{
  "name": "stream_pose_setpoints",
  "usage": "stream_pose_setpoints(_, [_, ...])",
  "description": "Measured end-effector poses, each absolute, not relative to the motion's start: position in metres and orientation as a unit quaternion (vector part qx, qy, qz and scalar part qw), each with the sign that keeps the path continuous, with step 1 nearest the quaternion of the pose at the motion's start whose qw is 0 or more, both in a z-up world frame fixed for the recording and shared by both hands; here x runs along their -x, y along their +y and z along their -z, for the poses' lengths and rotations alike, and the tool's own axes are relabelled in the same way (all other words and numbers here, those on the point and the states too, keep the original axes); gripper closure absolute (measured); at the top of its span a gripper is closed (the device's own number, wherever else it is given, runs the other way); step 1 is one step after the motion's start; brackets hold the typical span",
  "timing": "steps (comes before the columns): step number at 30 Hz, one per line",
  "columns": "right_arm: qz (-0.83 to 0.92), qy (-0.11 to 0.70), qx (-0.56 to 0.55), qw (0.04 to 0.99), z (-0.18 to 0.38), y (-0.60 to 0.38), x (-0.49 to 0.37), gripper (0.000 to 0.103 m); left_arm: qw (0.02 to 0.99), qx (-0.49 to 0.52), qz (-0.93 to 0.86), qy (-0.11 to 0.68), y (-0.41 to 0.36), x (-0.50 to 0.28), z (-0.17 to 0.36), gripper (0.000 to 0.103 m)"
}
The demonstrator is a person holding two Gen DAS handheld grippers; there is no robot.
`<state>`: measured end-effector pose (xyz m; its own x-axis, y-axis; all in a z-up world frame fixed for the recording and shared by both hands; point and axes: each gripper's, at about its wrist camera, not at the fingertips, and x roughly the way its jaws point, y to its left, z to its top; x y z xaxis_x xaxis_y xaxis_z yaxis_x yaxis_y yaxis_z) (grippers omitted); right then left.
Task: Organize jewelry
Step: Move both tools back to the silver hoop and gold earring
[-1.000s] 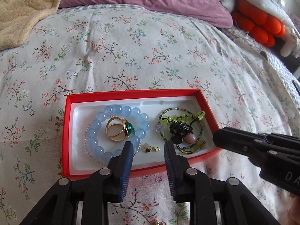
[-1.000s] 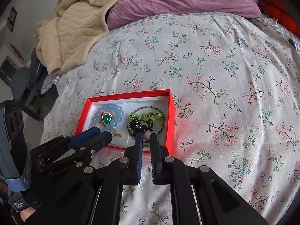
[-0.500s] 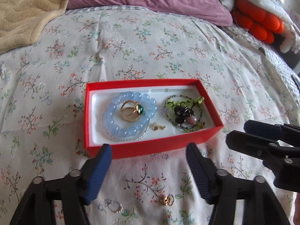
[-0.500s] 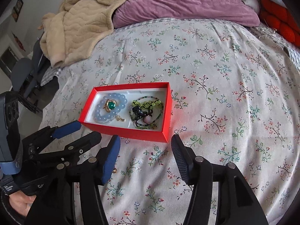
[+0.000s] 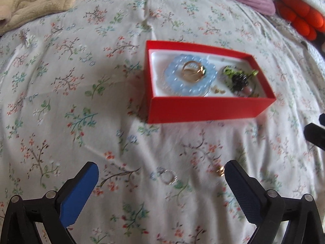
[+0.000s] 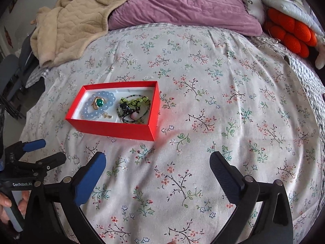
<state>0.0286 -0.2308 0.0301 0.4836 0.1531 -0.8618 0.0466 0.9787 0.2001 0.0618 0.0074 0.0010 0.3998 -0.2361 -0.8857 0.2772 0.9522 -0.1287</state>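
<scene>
While both of my grippers hang above the floral bedspread (image 6: pixel 223 105), each has its jaws spread wide with nothing between them. My left gripper (image 5: pixel 160 185) sits low over the cloth, and between its fingers a small silver ring (image 5: pixel 168 176) lies flat on the fabric; a little gold ring (image 5: pixel 221 171) rests just beside the inner edge of its right-hand finger (image 5: pixel 241 191). My right gripper (image 6: pixel 157 174) is over bare cloth, with the left one visible at its lower left. Beyond the two loose rings stands the red box (image 6: pixel 113 129), open, with a white lining. In its left half a pale blue bead bracelet (image 6: pixel 87 109) circles a gold ring with a green stone (image 6: pixel 99 102), and a small gold piece (image 6: pixel 107 116) lies near the bracelet's rim. Its right half holds a tangle of green beaded strands (image 6: pixel 134 101) with something black (image 6: pixel 125 108) on top. A beige blanket (image 6: pixel 75 26) and purple pillow (image 6: pixel 182 4) lie at the far end of the bed.
</scene>
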Motion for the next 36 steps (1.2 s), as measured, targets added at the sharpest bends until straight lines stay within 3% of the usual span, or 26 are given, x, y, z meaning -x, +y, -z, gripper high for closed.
stream_pose_setpoints(18, [-0.088, 0.579, 0.022, 0.81, 0.05, -0.161, 0.009, 0.0, 0.833, -0.151, 0.164, 0.506, 0.016, -0.024, 0.053, 0.001])
stream_pose_setpoints(23, [-0.092, 0.54, 0.035, 0.836, 0.057, -0.152, 0.012, 0.0, 0.843, -0.151, 0.167, 0.488, 0.016, -0.018, 0.056, 0.001])
stream_pose_setpoints(36, [-0.101, 0.534, 0.032, 0.839, 0.059, -0.155, 0.004, 0.0, 0.84, -0.17, 0.194, 0.477, 0.013, -0.028, 0.05, 0.002])
